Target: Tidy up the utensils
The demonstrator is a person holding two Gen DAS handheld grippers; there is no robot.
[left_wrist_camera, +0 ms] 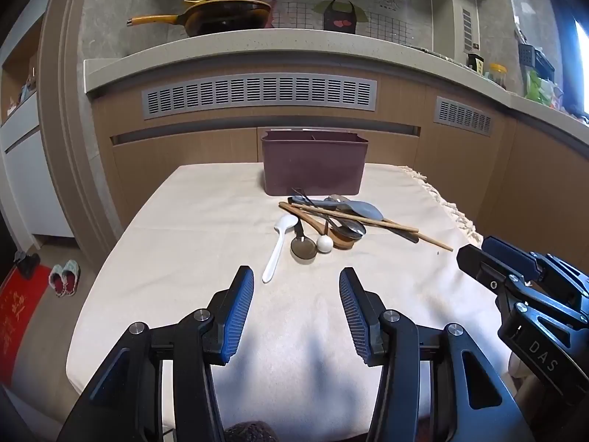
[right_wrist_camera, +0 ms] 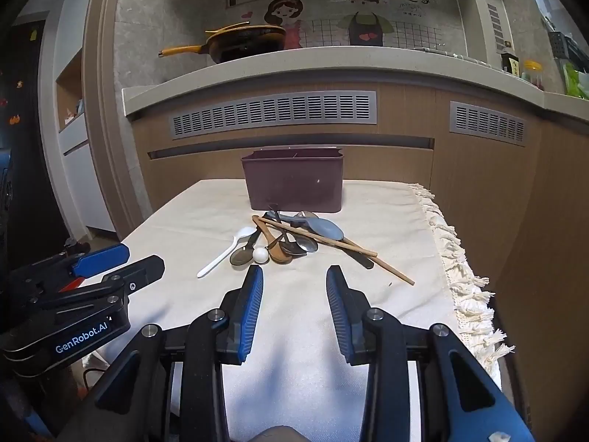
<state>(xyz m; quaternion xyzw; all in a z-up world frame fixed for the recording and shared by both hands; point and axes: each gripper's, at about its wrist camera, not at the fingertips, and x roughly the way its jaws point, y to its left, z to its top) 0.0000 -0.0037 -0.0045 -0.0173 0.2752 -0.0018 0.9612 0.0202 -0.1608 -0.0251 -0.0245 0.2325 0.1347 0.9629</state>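
Observation:
A pile of utensils [left_wrist_camera: 331, 221] lies on the cream tablecloth [left_wrist_camera: 184, 239] in front of a dark purple holder box [left_wrist_camera: 313, 165]. It holds a white plastic spoon [left_wrist_camera: 279, 246], wooden chopsticks [left_wrist_camera: 368, 219], a grey-blue spoon [left_wrist_camera: 362, 208], a wooden spoon and dark ladles. My left gripper [left_wrist_camera: 296, 276] is open and empty, short of the pile. My right gripper [right_wrist_camera: 294, 274] is open and empty, just short of the pile [right_wrist_camera: 294, 237]; the box [right_wrist_camera: 294, 180] stands behind. Each gripper shows in the other's view, the right one [left_wrist_camera: 475, 254] and the left one [right_wrist_camera: 143, 258].
The table's fringed right edge [right_wrist_camera: 460, 276] is close to my right gripper. A kitchen counter [left_wrist_camera: 257, 55] with a yellow pan [left_wrist_camera: 221, 14] runs behind the table. Slippers [left_wrist_camera: 64, 278] and a red mat lie on the floor at left.

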